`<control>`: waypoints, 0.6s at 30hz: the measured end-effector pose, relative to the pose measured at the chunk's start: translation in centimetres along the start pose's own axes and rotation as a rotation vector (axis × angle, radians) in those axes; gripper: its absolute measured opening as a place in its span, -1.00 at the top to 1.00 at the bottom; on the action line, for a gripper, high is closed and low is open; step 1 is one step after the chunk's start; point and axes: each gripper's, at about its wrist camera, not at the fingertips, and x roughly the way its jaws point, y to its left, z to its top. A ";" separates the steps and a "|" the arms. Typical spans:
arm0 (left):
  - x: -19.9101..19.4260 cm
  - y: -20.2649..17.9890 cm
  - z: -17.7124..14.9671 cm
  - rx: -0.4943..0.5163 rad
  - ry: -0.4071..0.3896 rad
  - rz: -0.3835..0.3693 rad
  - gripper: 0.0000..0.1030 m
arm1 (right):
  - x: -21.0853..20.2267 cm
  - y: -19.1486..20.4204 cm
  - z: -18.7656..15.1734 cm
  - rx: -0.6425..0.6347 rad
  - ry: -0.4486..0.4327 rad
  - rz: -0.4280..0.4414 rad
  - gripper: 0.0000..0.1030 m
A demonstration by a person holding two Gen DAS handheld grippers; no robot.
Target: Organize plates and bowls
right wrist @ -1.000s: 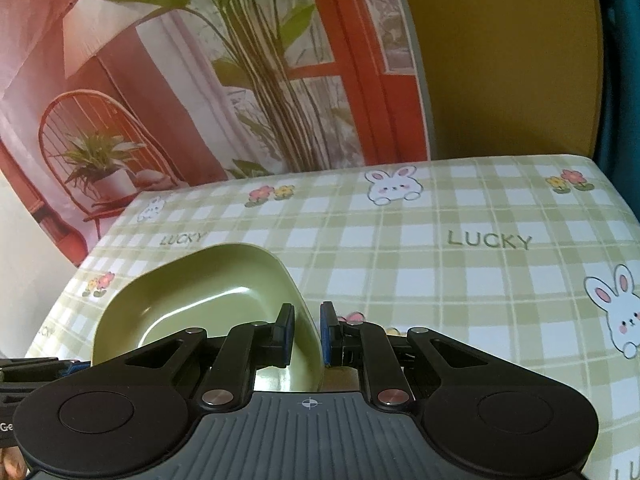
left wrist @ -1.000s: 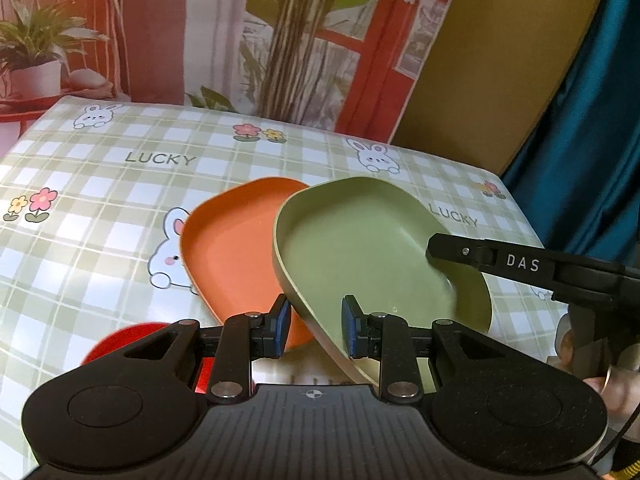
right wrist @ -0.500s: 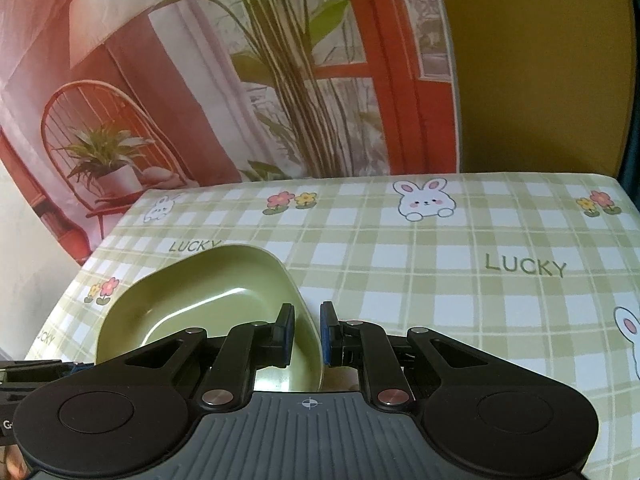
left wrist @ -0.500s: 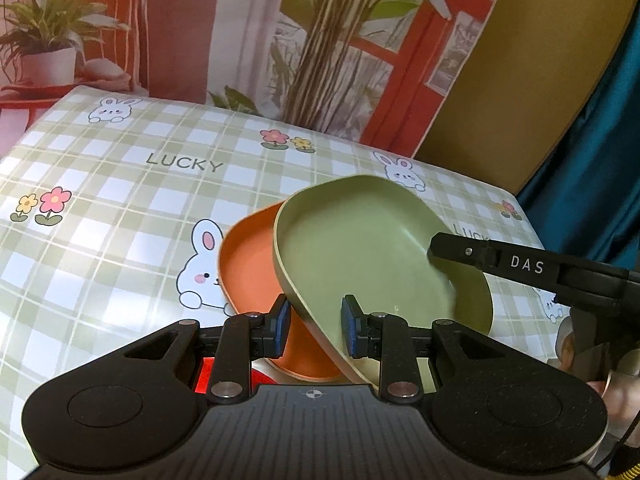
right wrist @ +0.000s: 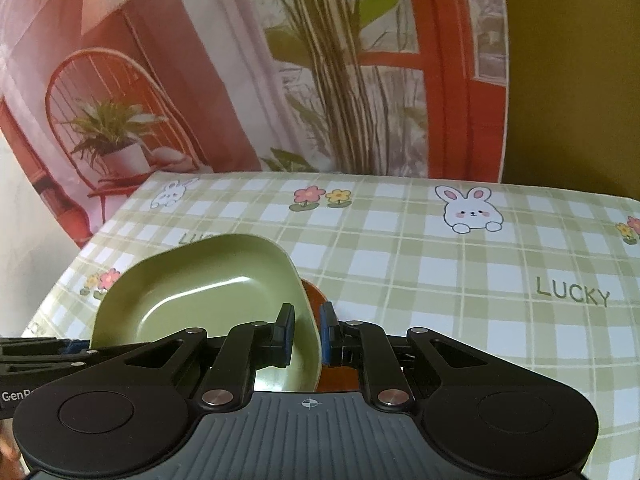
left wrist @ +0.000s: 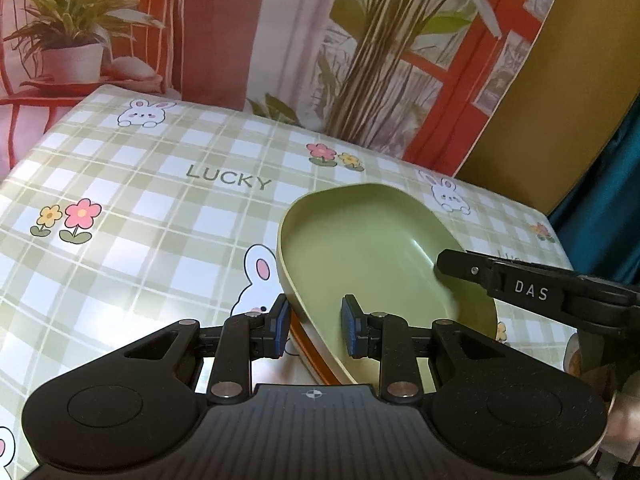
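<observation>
right gripper point(right wrist: 307, 332) clamps the near-right rim of the green plate point(right wrist: 208, 292), one pad inside, one outside. left gripper point(left wrist: 313, 330) straddles the plate's opposite rim at 6 o'clock in its own view; pads sit apart from the wall, so it looks released, not gripping. green plate point(left wrist: 372, 264) sits over the orange plate point(left wrist: 310, 364), only an orange sliver showing under its near edge. both are on the checked tablecloth point(left wrist: 140, 208), with the stack toward 4 o'clock in the left view.
</observation>
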 end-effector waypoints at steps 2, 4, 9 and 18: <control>0.2 -0.1 -0.2 0.004 0.010 -0.010 0.44 | 0.2 -0.3 -0.1 0.002 0.007 -0.008 0.76; 0.4 -0.2 -0.4 0.009 0.016 -0.022 0.44 | 0.3 -0.7 -0.2 0.008 0.011 -0.017 0.76; 0.9 -0.9 -0.7 0.039 0.025 -0.028 0.44 | 0.4 -1.5 -0.7 0.015 0.017 -0.038 0.76; 1.8 -1.2 -1.2 0.087 0.035 -0.010 0.43 | 0.8 -2.0 -1.0 0.025 0.016 -0.051 0.79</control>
